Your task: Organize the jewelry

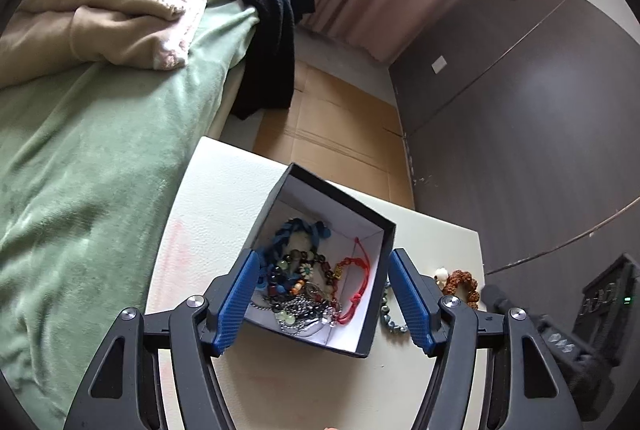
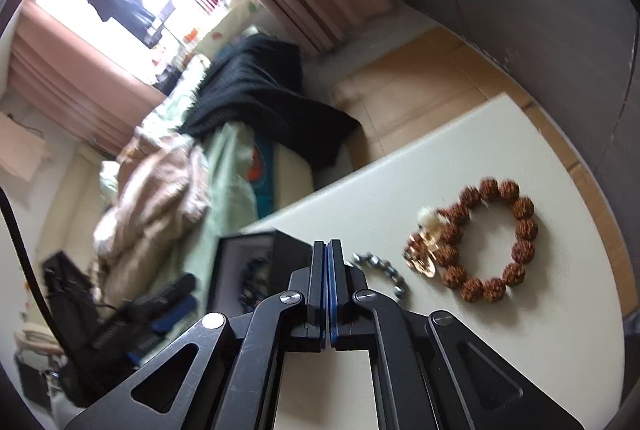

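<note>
Jaws: we are holding the left gripper [image 1: 322, 300] wide astride the jewelry box [image 1: 360, 218]; right gripper [image 2: 328, 250] pinched empty. Brown bead bracelet [image 2: 486, 242] lying right of them, light, rigid-beaded, floppy; grip across one strand.

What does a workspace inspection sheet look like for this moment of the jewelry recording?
Surface: white tabletop, beside a bed; faint pinkish marks near its left edge.
Job's things: open black box with white lining holds a tangle of bead strings, a blue braided cord and a red cord bracelet. Brown bead bracelet with a pale charm and a grey bead bracelet lie on the table outside the box.
Clutter: nothing seen on the table.
Grippers: left tongs open, straddling the box; right tongs shut, empty, near the grey beads.
Cables: a thin line along the dark wardrobe; unclear what.
Surroundings: green bedsheet, pink blanket, black garment, pink curtain, cardboard on the floor.
</note>
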Demonstrator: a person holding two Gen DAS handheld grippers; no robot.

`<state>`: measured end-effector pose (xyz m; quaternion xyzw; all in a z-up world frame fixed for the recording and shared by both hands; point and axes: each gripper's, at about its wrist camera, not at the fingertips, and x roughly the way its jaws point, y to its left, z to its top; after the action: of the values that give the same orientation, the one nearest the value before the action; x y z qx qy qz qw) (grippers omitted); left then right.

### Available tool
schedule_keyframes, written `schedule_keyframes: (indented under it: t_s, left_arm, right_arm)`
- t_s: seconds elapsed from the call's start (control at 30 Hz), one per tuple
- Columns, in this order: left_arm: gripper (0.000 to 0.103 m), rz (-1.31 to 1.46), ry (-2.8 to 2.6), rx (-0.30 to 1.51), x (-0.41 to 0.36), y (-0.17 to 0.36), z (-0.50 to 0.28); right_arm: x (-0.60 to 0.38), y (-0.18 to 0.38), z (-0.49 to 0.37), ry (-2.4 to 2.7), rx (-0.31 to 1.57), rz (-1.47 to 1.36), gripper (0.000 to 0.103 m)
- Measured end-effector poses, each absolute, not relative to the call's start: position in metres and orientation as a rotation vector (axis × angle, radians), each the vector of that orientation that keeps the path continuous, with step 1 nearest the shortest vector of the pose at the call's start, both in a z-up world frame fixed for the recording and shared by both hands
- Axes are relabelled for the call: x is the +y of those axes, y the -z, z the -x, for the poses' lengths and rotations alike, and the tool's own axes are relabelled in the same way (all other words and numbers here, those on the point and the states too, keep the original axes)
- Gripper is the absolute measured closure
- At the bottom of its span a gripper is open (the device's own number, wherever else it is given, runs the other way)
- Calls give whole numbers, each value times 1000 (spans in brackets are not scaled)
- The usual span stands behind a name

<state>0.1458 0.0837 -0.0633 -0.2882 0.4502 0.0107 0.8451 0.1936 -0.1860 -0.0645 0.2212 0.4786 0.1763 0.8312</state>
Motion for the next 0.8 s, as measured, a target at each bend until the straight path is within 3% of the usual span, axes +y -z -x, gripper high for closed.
schedule_keyframes:
  t_s: [0.07,0.1,0.13,0.4,0.5,0.6,0.63,0.8]
  left_arm:
    - [35,615,-21,953,84,64,-145]
    - [35,617,-21,951,84,64,-145]
    - [35,617,-20,948,84,63,-145]
    - [35,626,-30,945,92,63,-145]
    - [31,635,-36,944,95,63,-144]
    - [29,643,-37,939,98,63,-143]
    - [29,645,-36,939,98,62,-142]
    - [29,657,-43,938,104,63,-141]
  right_arm:
    - [-180,78,-197,-352,1065,-430,88]
    - [-178,85,-199,-346,1092,-421,73]
    - [-175,94,-201,-335,1120,-415,65]
    - [-164,120,-207,-261,1177,-300,65]
    - [-156,126,-207,-227,1183,-223,67]
    - [-148,135,-209,-206,1200,-145,77]
    - [-143,133,-208,-196,1180,-86,91]
    - [-142,129,-207,-207,1189,-57,92]
